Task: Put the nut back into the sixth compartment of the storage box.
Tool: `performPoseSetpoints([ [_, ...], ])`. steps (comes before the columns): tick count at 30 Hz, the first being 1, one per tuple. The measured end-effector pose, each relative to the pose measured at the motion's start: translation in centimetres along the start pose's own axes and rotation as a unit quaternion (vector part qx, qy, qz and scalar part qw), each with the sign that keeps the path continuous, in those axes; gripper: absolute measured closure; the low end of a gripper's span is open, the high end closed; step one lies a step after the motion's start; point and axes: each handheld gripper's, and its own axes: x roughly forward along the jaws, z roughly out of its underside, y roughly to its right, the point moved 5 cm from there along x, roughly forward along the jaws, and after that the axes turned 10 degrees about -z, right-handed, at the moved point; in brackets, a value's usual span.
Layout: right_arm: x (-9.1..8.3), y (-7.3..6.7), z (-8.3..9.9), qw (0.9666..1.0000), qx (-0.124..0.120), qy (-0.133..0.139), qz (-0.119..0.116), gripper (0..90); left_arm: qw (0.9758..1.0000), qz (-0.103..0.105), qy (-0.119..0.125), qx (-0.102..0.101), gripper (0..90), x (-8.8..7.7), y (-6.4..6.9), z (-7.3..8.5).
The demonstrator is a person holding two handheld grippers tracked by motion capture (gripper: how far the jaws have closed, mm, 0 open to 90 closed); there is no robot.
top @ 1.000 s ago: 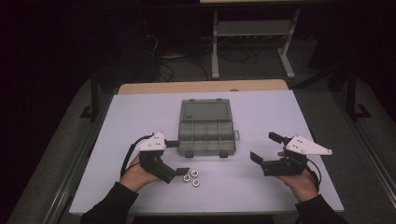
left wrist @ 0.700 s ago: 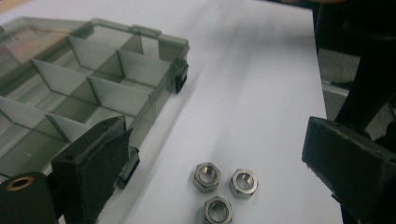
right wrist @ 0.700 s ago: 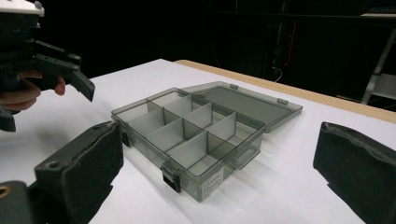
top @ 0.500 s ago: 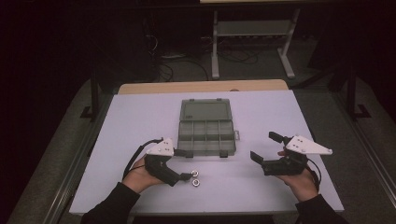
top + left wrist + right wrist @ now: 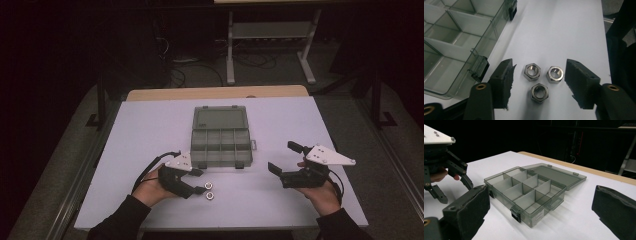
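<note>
Three steel hex nuts [image 5: 532, 72] [image 5: 555, 74] [image 5: 539, 92] lie in a cluster on the white table, in front of the grey compartment box [image 5: 491, 45]. My left gripper [image 5: 540, 63] straddles them; its jaws have just been closing, and the pads still stand clear of the nuts on both sides. From the high view the left gripper [image 5: 200, 181] points right at the nuts [image 5: 209, 190], just below the box's near left corner. My right gripper [image 5: 282, 156] is held wide open at the right, with nothing between its jaws [image 5: 541, 192].
The open, empty box [image 5: 192, 150] lies mid-table with its lid [image 5: 220, 120] folded flat behind it. A wooden strip [image 5: 215, 93] runs along the white table's far edge. The dark floor beyond has cables and a metal stand [image 5: 272, 30].
My left gripper has moved toward the nuts and dropped around them, and its jaws have narrowed. The right gripper has stayed put.
</note>
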Motion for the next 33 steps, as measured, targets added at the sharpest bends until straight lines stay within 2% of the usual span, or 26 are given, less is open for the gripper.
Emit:
performPoseSetpoints([
  [12, 0.0, 0.0, 0.1, 1.0, -0.004, -0.002, -0.001, 0.9, 0.9988, 0.016, -0.043, 0.016, 55.4, 1.1, 0.4, 0.7],
  [21, 0.0, 0.0, 0.0, 1.0, 0.001, 0.0, -0.001, 0.9, 0.9968, 0.019, -0.071, 0.03, 59.9, 1.8, 0.3, 1.4],
  [26, 0.0, 0.0, 0.0, 1.0, 0.0, 0.0, -0.002, 1.0, 0.9964, 0.021, -0.077, 0.027, 62.3, 2.1, 0.3, 1.6],
  [33, 0.0, 0.0, 0.0, 1.0, 0.001, 0.0, -0.002, 1.0, 0.9957, 0.02, -0.083, 0.038, 66.5, 2.2, 0.5, 1.7],
])
